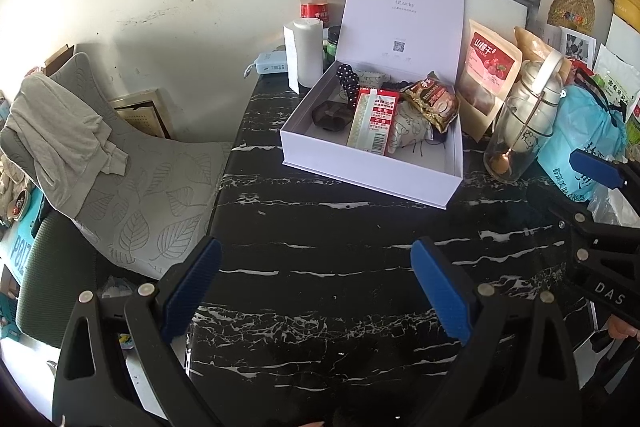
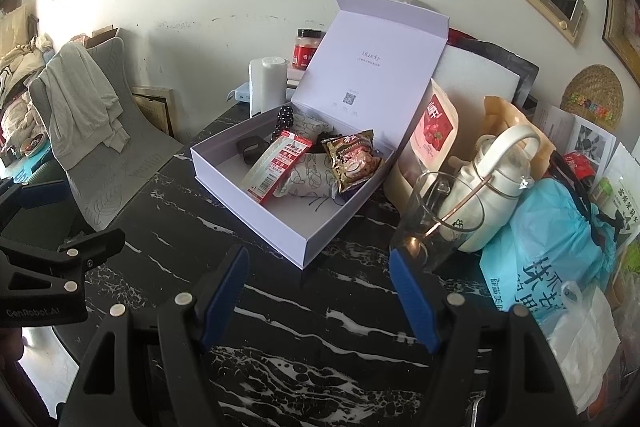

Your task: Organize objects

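A white box (image 1: 352, 169) (image 2: 256, 211) stands on the black marble table with its lid (image 1: 404, 15) (image 2: 368, 67) up. Inside lie a red-and-green packet (image 1: 372, 125) (image 2: 276, 167), a brown snack bag (image 1: 434, 101) (image 2: 352, 159), a printed cloth pouch (image 2: 312, 179), a black polka-dot piece (image 1: 348, 81) and a dark case (image 1: 330, 115). My left gripper (image 1: 316, 291) hovers open over the bare table in front of the box, nothing between its fingers. My right gripper (image 2: 320, 297) is open too, empty, near the box's front right corner.
Right of the box stand a glass with a spoon (image 1: 516, 139) (image 2: 432, 219), a white kettle (image 2: 496, 183), a red fruit pouch (image 1: 488, 75) and a blue plastic bag (image 2: 548, 259). A paper roll (image 1: 306, 53) and a red-lidded jar (image 1: 314, 3) stand behind. A grey cushioned chair (image 1: 132, 195) sits left.
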`<state>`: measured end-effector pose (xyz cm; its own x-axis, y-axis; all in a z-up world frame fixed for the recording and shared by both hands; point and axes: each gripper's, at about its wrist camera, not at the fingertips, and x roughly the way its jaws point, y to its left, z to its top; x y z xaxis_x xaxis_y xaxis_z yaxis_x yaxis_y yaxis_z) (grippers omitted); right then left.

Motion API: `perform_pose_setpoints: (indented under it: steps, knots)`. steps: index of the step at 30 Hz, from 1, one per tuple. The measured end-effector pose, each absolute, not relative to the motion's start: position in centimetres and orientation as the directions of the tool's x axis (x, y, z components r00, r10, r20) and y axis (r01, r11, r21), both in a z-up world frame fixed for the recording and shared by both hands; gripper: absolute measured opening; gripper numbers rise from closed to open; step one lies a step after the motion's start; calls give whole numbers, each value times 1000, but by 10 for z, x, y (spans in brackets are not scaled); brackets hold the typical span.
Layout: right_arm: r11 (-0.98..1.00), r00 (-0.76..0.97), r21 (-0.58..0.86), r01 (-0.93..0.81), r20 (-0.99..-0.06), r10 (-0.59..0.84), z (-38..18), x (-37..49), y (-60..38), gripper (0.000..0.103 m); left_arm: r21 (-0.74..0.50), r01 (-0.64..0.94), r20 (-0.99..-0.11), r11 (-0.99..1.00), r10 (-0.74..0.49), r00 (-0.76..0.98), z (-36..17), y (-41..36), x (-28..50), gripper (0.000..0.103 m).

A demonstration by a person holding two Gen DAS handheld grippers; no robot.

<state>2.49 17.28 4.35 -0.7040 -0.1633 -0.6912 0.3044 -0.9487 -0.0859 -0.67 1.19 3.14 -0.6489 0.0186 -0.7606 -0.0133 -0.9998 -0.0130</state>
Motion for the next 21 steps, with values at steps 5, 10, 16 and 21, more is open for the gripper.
perform_pose_setpoints:
  steps: [5,10,16,21]
  knots:
    - [-949,-702,-86,305,-694,-163,43,25,172,73,-12,-12,-761,-1000,17,-649,32,13,-7,95]
    - [-949,-702,-85,303,-694,-162,42,25,173,73,-9,-15,-763,-1000,17,-646,30,12,-6,95]
    - [-950,-700,-84,302,-695,-161,42,26,174,73,-10,-19,-763,-1000,20,-646,30,13,-4,95]
    - [-951,-698,-79,300,-697,-162,41,28,176,73,-10,-24,-766,-1000,24,-643,30,13,-2,95]
